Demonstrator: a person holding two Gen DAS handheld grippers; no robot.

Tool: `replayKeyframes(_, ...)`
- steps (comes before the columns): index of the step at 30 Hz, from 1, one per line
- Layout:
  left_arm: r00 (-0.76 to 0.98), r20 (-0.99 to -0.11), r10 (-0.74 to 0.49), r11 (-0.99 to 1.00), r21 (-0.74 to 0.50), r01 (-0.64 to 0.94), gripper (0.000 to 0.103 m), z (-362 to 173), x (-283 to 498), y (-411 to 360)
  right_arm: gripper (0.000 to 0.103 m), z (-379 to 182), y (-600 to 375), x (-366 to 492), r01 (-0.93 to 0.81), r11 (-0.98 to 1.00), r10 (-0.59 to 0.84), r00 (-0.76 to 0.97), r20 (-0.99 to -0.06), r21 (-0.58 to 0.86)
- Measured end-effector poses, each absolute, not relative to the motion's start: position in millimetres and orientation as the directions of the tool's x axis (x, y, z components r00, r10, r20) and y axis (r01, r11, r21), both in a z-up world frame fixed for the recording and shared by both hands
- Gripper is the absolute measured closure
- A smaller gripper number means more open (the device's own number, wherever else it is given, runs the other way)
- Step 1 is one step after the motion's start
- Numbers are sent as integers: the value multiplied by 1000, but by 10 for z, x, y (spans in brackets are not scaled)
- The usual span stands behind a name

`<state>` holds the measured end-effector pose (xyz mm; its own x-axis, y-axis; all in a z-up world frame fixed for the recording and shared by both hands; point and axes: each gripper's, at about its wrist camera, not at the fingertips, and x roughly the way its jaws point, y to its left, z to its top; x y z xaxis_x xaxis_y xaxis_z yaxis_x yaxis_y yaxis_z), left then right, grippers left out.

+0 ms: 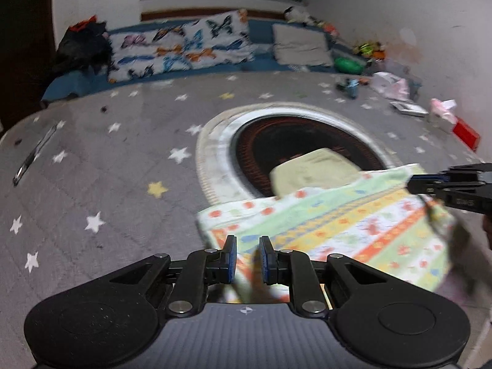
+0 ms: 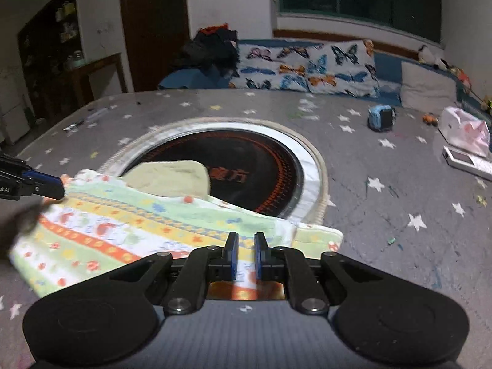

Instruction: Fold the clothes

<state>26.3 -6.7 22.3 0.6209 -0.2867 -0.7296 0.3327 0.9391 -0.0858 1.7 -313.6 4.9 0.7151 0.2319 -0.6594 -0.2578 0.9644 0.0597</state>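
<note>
Both grippers point forward, low over the star-print tabletop (image 2: 384, 184). The left gripper (image 1: 248, 256) has cloth (image 1: 332, 224) bunched between its slightly parted fingers, so it seems to be pinching an edge. The right gripper (image 2: 245, 253) sits the same way at the cloth's opposite edge, grip unclear. The cloth stretches between them, half over a round black hotplate (image 2: 261, 166).

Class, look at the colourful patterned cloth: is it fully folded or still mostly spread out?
Mostly spread: the patterned cloth lies largely flat on the grey star mat, with only one corner doubled over.
</note>
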Motion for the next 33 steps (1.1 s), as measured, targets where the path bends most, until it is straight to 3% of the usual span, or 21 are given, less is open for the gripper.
replayKeyframes(7,636,-716,-287,946,-107,307,84,298,174,11,93,139,-3105,-68,-273,961,236,726,-646,44)
replayKeyframes(11,648,-704,-291,946,-110,306,69,376,6,-36,90,273,-2896,-217,-362,932,303,719,-625,35)
replayKeyframes(16,656,-706,-267,961,-144,236,65,382,-131,38,80,398,-2476,-456,-505,863,400,678,-616,5)
replayKeyframes(22,660,-710,-245,965,-248,91,54,377,-258,286,77,353,-1886,-751,-673,737,485,593,-642,-65)
replayKeyframes(26,662,-705,-253,944,-330,8,47,379,-326,443,67,304,-1453,-921,-757,634,513,566,-646,-159)
replayKeyframes(33,667,-676,-314,876,-476,-70,39,343,-372,616,67,181,-980,-1022,-822,509,518,528,-673,-254)
